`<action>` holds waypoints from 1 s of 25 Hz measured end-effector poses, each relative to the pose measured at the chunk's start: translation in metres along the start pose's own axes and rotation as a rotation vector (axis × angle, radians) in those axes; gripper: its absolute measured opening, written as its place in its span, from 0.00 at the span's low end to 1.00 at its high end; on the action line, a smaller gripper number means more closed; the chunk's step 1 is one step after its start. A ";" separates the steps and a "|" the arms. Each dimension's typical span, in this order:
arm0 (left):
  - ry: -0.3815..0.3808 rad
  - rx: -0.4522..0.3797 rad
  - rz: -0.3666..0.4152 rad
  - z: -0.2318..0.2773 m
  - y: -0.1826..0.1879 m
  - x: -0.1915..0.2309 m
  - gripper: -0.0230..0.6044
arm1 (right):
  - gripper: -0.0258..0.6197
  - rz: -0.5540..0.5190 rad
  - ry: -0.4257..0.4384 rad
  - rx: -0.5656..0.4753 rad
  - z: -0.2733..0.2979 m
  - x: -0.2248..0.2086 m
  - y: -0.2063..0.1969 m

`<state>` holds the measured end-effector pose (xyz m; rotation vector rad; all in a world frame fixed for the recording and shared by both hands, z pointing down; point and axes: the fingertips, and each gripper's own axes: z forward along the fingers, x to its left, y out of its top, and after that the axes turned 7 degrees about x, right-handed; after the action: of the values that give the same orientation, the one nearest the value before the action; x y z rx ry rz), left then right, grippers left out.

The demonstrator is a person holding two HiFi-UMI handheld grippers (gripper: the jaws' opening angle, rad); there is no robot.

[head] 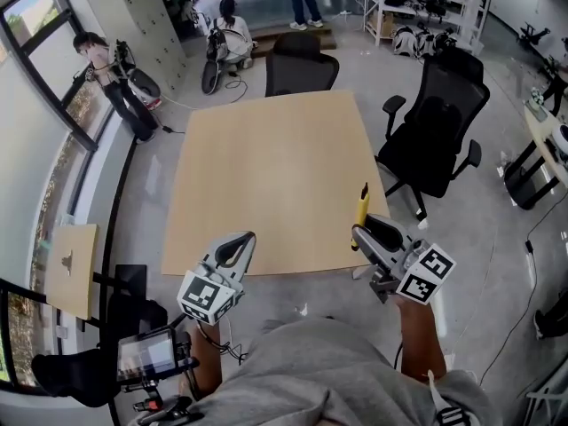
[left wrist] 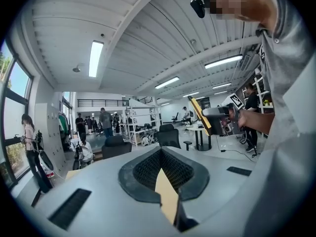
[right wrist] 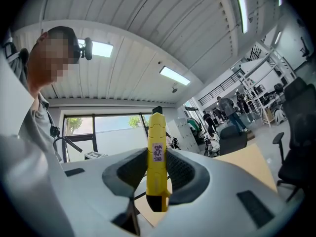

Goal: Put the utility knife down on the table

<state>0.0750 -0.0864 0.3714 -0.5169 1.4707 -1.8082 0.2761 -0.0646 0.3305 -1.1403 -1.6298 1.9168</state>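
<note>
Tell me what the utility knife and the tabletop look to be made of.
The utility knife: yellow body, smooth and slightly glossy, black tip, so probably moulded plastic; a small paper-like label sticks to it. The table: pale tan, matte, even top with no visible grain, likely laminate or wood board, hard to settle.

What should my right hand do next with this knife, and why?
Probably lower the right tool toward the table and tilt it flatter before opening. The utility knife is clamped between its jaws, angled upward, near the table's right edge and apparently not touching the surface.
</note>
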 end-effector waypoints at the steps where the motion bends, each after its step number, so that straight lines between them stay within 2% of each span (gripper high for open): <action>1: 0.002 0.004 -0.003 0.002 -0.001 0.003 0.04 | 0.22 0.006 0.000 0.001 0.002 -0.003 -0.001; 7: -0.018 0.005 -0.006 0.012 -0.008 0.026 0.04 | 0.22 0.016 -0.018 0.010 0.025 -0.013 -0.005; 15: -0.048 -0.048 0.006 0.005 -0.002 0.089 0.04 | 0.22 -0.022 -0.063 0.000 0.077 -0.002 0.010; 19: -0.058 -0.068 0.007 -0.006 -0.010 0.123 0.04 | 0.22 -0.037 -0.083 0.001 0.109 0.008 0.008; 25: -0.071 -0.090 0.010 -0.021 -0.026 0.153 0.04 | 0.22 -0.052 -0.118 -0.011 0.137 0.015 0.002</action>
<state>-0.0467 -0.1853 0.3697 -0.6112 1.5090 -1.7046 0.1621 -0.1414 0.3234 -0.9956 -1.7151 1.9783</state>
